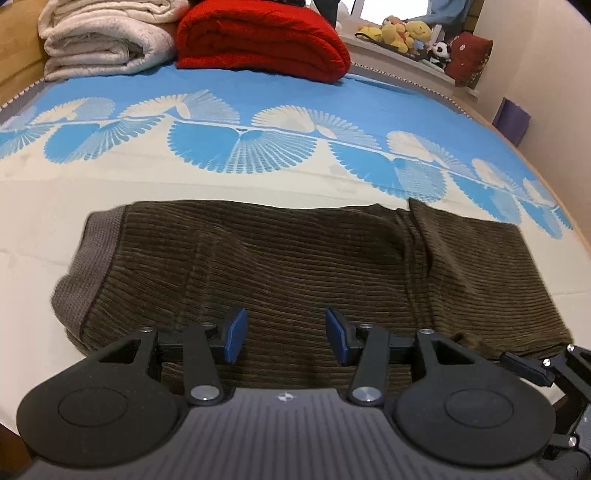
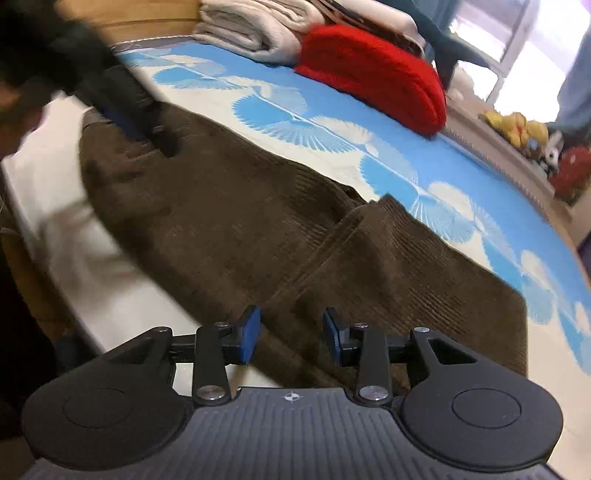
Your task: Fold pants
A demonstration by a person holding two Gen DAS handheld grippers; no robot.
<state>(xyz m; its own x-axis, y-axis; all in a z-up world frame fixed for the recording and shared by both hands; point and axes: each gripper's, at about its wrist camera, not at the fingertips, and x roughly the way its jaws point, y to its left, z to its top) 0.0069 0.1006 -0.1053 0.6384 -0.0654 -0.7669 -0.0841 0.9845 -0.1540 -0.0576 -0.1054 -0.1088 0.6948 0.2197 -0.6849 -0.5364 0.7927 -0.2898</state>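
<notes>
Dark brown corduroy pants lie flat on the bed, grey waistband at the left, the legs folded back over the body with a cuff edge at the right. My left gripper is open and empty, just above the pants' near edge. My right gripper is open and empty over the pants near the folded leg edge. The right gripper also shows at the left wrist view's lower right. The left gripper appears blurred at the waistband end in the right wrist view.
The bed sheet is blue and cream with fan patterns. A folded red blanket and folded white blankets lie at the far side. Stuffed toys sit on a ledge beyond. The bed's near edge runs below the pants.
</notes>
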